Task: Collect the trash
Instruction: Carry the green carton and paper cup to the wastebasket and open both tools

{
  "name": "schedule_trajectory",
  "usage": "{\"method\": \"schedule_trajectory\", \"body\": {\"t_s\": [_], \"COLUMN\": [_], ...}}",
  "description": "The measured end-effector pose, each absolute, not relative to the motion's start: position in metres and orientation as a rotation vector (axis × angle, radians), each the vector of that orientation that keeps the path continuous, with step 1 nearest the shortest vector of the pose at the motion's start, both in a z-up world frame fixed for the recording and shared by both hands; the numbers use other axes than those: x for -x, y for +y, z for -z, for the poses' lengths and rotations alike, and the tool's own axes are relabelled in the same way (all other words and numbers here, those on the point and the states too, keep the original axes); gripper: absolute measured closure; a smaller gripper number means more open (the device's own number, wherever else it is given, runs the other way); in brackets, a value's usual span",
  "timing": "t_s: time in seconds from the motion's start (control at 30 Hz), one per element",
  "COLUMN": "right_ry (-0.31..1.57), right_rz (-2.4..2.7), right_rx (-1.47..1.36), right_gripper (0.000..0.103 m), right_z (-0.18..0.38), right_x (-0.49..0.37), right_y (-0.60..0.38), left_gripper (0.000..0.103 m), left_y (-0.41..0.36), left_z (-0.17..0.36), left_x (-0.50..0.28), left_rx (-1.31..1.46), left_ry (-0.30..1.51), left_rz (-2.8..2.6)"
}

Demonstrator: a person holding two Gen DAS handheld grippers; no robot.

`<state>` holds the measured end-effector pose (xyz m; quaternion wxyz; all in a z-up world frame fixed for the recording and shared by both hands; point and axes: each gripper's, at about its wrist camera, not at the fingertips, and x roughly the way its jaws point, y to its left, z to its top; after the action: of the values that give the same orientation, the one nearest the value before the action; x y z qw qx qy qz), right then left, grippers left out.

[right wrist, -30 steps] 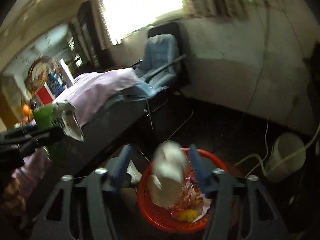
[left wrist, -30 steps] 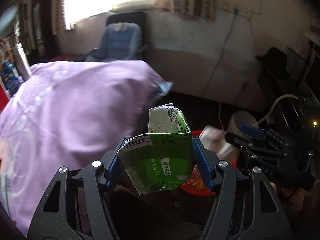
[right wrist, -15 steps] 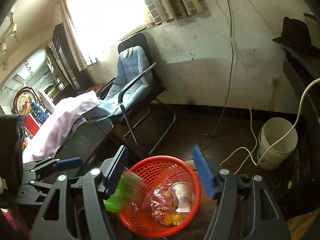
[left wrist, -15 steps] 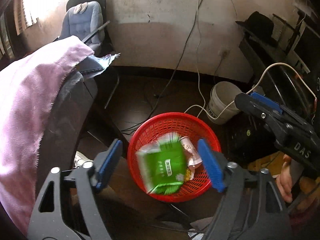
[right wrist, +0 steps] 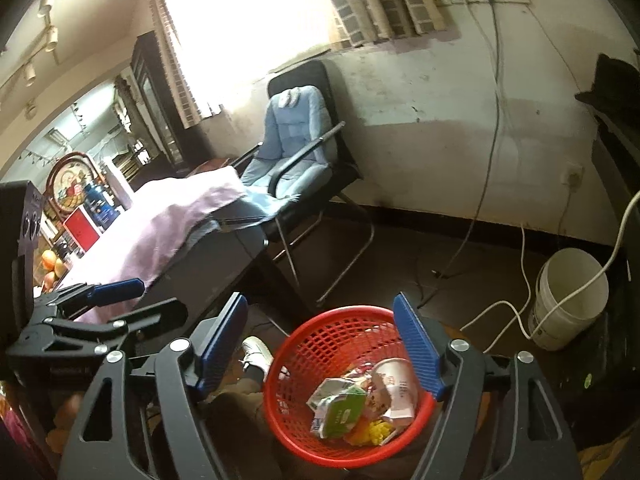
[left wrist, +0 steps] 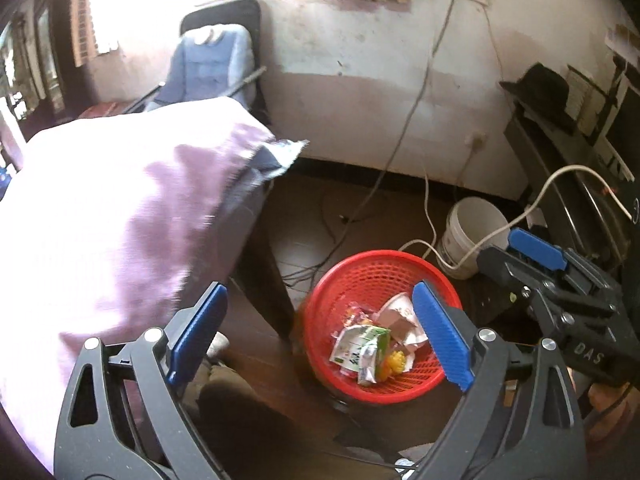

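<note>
Since the earlier frames the green carton (left wrist: 366, 350) has left the left hand-held gripper (left wrist: 320, 336) and now lies in the red basket (left wrist: 360, 272), and the pale cup (right wrist: 394, 380) has likewise left the right hand-held gripper (right wrist: 320, 344) and lies beside the carton. Both pairs of jaws are opening, spread wide, with nothing between the pads; only the basket shows below and past the fingertips of each.

Carton and cup lie together low in the basket, touching, on top of crumpled wrappers and something yellow. From the left wrist view the basket sits below and slightly right of the gripper's middle; the right hand-held gripper reaches in from the far right of that view.

Judging by its crushed, folded look, the carton is empty: light, soft-walled, and it would give under the pads. A hold across its flat faces near the folded top should keep it from slipping. The cup looks like thin paper, dented, easily squashed, best pinched at the rim. Whether more trash remains on the surface under the purple cloth (left wrist: 120, 208) cannot be told.
</note>
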<state>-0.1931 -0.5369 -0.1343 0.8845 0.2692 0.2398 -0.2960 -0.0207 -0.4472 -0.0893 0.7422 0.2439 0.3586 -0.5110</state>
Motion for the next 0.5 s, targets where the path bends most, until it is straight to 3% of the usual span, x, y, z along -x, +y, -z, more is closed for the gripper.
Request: {"method": "schedule_trajectory", "body": {"t_s": [0.5], "right_ry": [0.460], "right_rz": [0.501], "right_rx": [-0.403], "right_gripper": [0.016], "right_z": [0.083], "right_x": [0.164], "right_y": [-0.473], "left_gripper": [0.009], "left_y": [-0.352], "left_z": [0.037], "left_x": [-0.023], "left_rx": [-0.353], "left_ry": [0.695], "left_rz": [0.949]}}
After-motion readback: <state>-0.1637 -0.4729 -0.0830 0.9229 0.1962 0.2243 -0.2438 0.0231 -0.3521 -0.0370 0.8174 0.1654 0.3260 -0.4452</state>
